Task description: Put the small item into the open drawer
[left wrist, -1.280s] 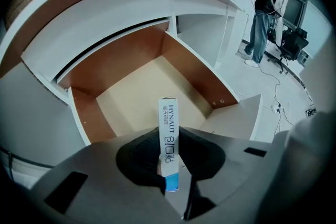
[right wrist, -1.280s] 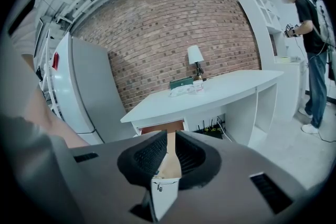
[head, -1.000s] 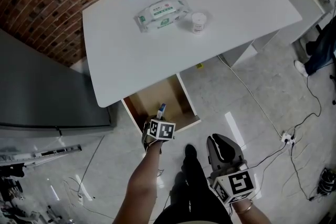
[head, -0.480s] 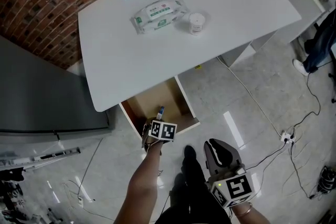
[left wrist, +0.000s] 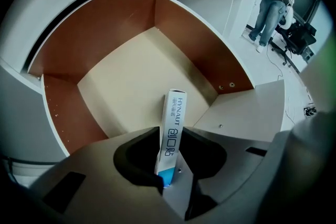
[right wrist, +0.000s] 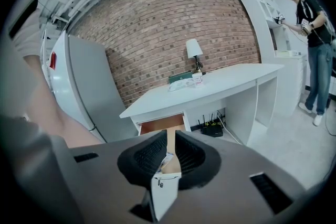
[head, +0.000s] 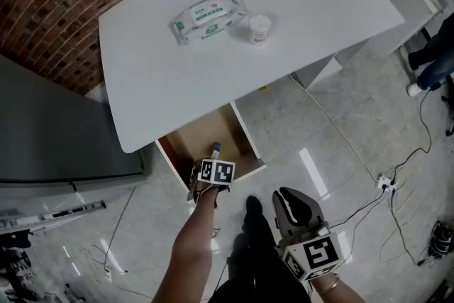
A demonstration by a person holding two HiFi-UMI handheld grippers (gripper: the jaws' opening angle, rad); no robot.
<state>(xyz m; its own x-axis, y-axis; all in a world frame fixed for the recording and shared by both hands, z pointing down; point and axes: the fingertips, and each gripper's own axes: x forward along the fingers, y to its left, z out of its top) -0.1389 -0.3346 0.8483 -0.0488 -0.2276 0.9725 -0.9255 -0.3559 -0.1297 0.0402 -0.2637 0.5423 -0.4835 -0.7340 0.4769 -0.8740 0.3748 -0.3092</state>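
Left claw point(left wrist: 170, 136) points steeply down over open drawer point(left wrist: 121, 81). Jaws just been opening, grip slack. Small box point(left wrist: 174, 113) upright between them, touching one pad. Box tip over drawer floor, just inside front panel. Bare floor beyond, bench point(head: 284, 67) edge overhanging rear. Right claw point(right wrist: 168, 147) well apart, jaws narrowly parted, empty.

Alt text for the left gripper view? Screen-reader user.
A slim white and blue box stands between the jaws of the left gripper, which have just been opening, over an open drawer with brown walls and a pale floor. A person in jeans stands in the background at upper right.
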